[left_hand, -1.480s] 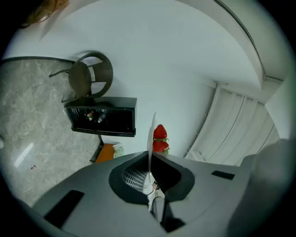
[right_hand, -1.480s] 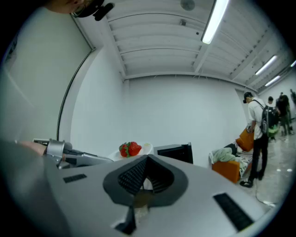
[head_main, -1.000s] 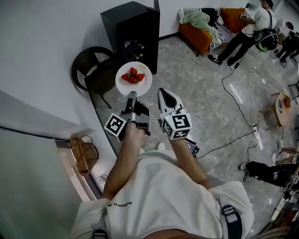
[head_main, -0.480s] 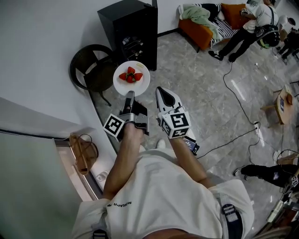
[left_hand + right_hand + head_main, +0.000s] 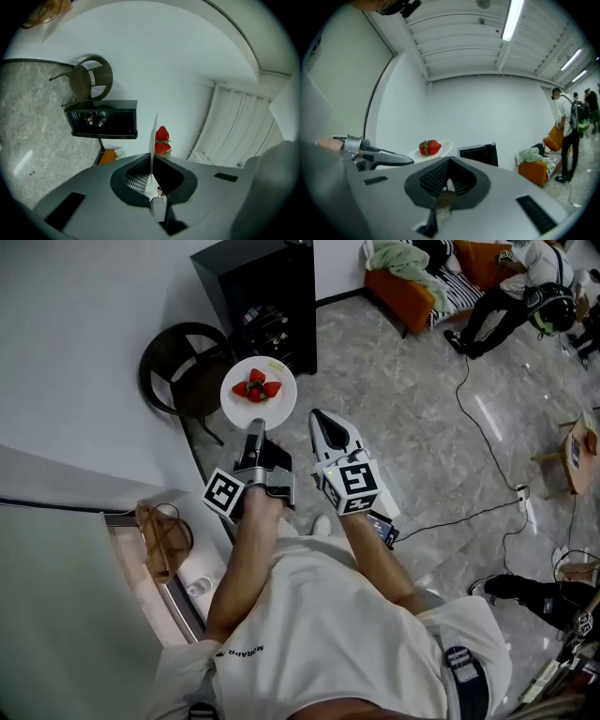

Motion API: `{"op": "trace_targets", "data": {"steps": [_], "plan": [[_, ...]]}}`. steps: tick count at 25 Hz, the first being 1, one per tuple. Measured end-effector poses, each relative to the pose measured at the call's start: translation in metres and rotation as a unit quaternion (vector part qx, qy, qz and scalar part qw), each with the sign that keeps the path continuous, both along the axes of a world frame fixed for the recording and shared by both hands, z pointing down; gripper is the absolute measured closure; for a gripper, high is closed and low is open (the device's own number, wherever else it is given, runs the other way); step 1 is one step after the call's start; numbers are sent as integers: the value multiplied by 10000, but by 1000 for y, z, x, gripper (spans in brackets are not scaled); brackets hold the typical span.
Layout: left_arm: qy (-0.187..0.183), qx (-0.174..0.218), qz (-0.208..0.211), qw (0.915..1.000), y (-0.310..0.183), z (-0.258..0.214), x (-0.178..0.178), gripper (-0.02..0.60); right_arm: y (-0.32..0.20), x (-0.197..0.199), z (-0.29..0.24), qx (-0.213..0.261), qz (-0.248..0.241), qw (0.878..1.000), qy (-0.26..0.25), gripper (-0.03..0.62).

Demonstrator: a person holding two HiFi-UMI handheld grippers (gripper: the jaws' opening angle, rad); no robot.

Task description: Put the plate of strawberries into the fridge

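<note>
A white plate (image 5: 258,390) with a few red strawberries (image 5: 257,387) is carried in the air, and my left gripper (image 5: 255,426) is shut on its near rim. In the left gripper view the plate (image 5: 153,133) shows edge-on between the jaws of my left gripper (image 5: 152,158), with the strawberries (image 5: 162,140) to its right. My right gripper (image 5: 321,423) is beside it to the right, shut and empty. The black fridge (image 5: 258,296) stands ahead by the wall, also seen as the fridge (image 5: 103,119) with items inside. From my right gripper (image 5: 449,161), the plate (image 5: 440,151) is left of the fridge (image 5: 478,153).
A dark round chair (image 5: 183,371) stands just left of the fridge against the white wall. An orange sofa (image 5: 412,287) with clothes and people are at the back right. A cable (image 5: 478,418) runs over the marble floor. A brown bag (image 5: 159,535) lies at my left.
The view has moved forward toward the fridge. The plate and both grippers have shifted slightly up and left in the head view, the grip unchanged.
</note>
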State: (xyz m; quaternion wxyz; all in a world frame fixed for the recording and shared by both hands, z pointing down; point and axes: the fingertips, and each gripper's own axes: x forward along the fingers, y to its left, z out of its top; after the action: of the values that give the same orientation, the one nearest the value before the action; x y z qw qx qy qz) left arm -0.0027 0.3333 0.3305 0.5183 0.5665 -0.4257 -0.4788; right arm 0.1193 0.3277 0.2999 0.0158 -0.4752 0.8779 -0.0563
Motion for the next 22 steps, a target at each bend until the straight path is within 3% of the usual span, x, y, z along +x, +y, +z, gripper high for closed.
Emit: {"op": "trace_targets", "data": {"steps": [12, 22], "plan": [[99, -303, -142, 9994, -13, 27, 5, 571, -19, 0, 15, -114, -178, 9998, 53, 591], [260, -255, -138, 9992, -43, 39, 7, 571, -45, 2, 26, -79, -208, 9997, 136, 591]]}}
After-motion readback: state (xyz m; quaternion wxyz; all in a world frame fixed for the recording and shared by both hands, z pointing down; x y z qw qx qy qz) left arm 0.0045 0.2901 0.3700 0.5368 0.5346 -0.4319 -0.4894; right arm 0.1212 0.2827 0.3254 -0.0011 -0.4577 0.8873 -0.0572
